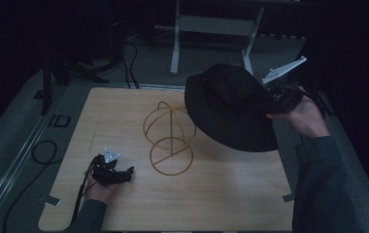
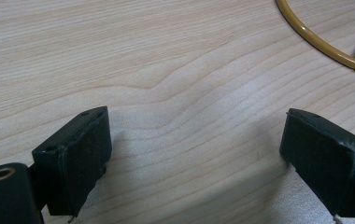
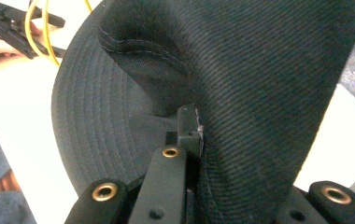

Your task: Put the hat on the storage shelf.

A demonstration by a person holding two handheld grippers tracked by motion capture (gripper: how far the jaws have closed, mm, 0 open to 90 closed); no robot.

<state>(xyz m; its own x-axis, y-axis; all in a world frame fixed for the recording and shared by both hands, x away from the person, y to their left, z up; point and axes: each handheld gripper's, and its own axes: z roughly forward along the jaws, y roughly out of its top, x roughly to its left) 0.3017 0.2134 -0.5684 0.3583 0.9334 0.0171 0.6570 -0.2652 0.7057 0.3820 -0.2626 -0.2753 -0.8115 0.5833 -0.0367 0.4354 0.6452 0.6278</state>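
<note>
A black bucket hat [image 1: 231,104] hangs in the air over the table's right half, tilted, with my right gripper [image 1: 270,99] shut on its brim. In the right gripper view the hat [image 3: 269,93] covers most of the frame and the brim is pinched between the jaws. A yellow wire hat stand [image 1: 169,136], a round base with a hooped top, stands at the table's middle, just left of the hat. My left gripper [image 1: 124,172] rests open on the table at the front left; its view has bare wood between the wide-apart jaws and the stand's base ring [image 2: 325,44] at the top right.
The wooden table [image 1: 221,194] has rounded corners. A black cable [image 1: 44,150] loops on the grey floor at the left. A white table frame [image 1: 211,29] stands behind on the floor. The surroundings are dark.
</note>
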